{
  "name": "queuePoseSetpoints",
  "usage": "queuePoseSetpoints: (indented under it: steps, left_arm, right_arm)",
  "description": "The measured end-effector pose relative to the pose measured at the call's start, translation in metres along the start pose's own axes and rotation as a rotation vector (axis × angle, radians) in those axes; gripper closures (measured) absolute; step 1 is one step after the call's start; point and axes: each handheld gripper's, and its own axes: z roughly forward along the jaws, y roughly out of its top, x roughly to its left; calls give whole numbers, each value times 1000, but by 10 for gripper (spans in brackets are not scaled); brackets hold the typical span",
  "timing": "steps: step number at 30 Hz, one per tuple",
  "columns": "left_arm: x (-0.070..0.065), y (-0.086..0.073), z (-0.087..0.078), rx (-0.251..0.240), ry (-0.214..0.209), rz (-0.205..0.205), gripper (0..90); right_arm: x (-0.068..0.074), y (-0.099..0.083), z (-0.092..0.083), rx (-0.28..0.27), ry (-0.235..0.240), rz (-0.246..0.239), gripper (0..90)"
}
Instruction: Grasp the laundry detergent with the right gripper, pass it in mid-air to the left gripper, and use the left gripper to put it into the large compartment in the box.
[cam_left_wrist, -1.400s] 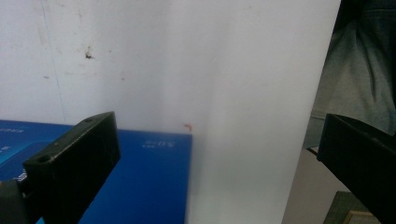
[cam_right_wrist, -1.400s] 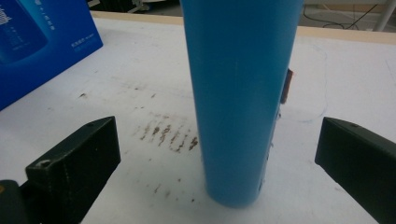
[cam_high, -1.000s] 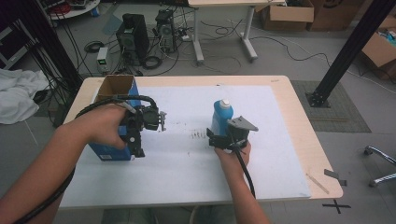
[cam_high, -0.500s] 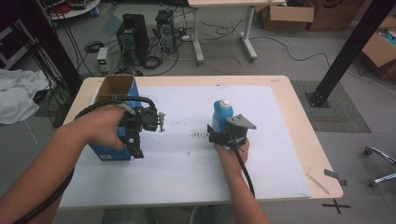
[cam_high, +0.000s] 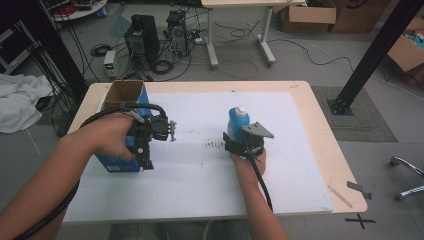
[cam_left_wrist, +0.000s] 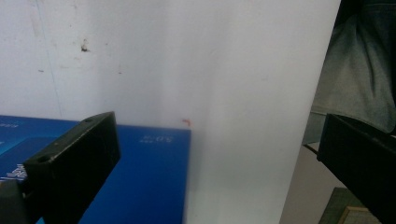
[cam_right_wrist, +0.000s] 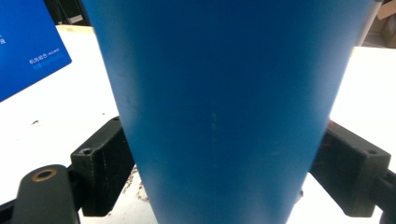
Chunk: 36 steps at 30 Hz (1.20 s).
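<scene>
So your right claw (cam_high: 239, 137) had just been closing around the blue bottle (cam_high: 237, 121), which stood upright near the middle of the surface (cam_high: 300, 150); its jaws sat against both sides of the bottle, apparently pinching it. The grasp looked about done, with lifting and placing still ahead. Your left claw (cam_high: 170, 131) stood spread and empty at nine o'clock from the bottle, beside the open blue box (cam_high: 120, 100). Dark crumbs (cam_high: 214, 145) lay between the claws; nothing appeared to block the way to the box.
</scene>
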Motion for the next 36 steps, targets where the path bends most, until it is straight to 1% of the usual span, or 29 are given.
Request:
queuePoseSetpoints:
  steps: [4,12,14,21,24,26,28,29,32,36]
  left_arm:
    - [1,2,-2,4,1,7,0]
    - [2,3,0,9,3,4,0]
    - [3,3,0,4,1,6,0]
    - [4,4,1,16,-2,5,0]
    - [4,5,1,9,-1,6,0]
    - [4,6,1,13,-2,8,1]
    - [4,7,1,12,-1,7,0]
    - [4,8,1,12,-1,7,0]
    - [4,8,0,13,-2,7,0]
    - [4,8,0,13,2,8,0]
  right_arm:
    - [0,0,0,4,14,-3,166]
    - [0,0,0,-3,16,-8,195]
    - [1,-1,0,-8,11,-8,226]
    - [0,-1,0,-12,-1,-8,254]
    - [0,-2,0,-11,-2,-14,262]
    - [0,-2,-1,-18,9,-7,278]
    - [0,-1,-2,-20,9,-12,281]
    - [0,-1,-2,-24,9,-26,293]
    - [0,-1,-2,-26,13,-29,303]
    - [1,-1,-2,-27,3,-35,333]
